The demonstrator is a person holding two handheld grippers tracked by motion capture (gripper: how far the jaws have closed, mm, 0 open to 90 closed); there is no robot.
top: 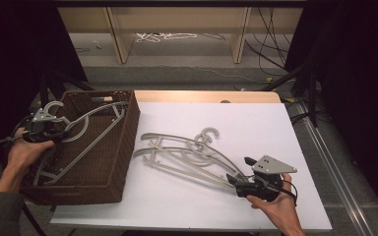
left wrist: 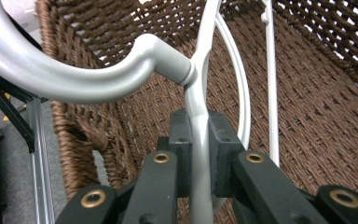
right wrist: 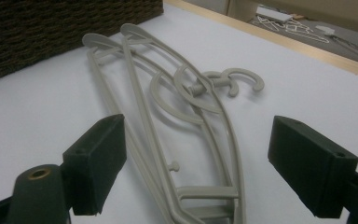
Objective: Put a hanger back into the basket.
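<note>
Left tool (left wrist: pixel 199 140) clamps a grey hanger (left wrist: pixel 200 84) inside the wicker basket (top: pixel 123 147); right tool (right wrist: pixel 196 168) gapes over stacked hangers (right wrist: pixel 168 102).

Light fell evenly on the white table (top: pixel 256 123), while its surroundings stayed dark. Beyond it the floor looked soft, perhaps out of focus; shadows were faint.

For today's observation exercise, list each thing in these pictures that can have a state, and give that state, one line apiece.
left gripper: shut on a grey hanger, just below its hook.
held hanger: tilted, lower end inside the basket, hook above the rim.
wicker basket: upright on the table, open-topped.
right gripper: open, jaws either side of the hangers' end, not touching.
stacked hangers: lying flat on the white table, overlapping.
</note>
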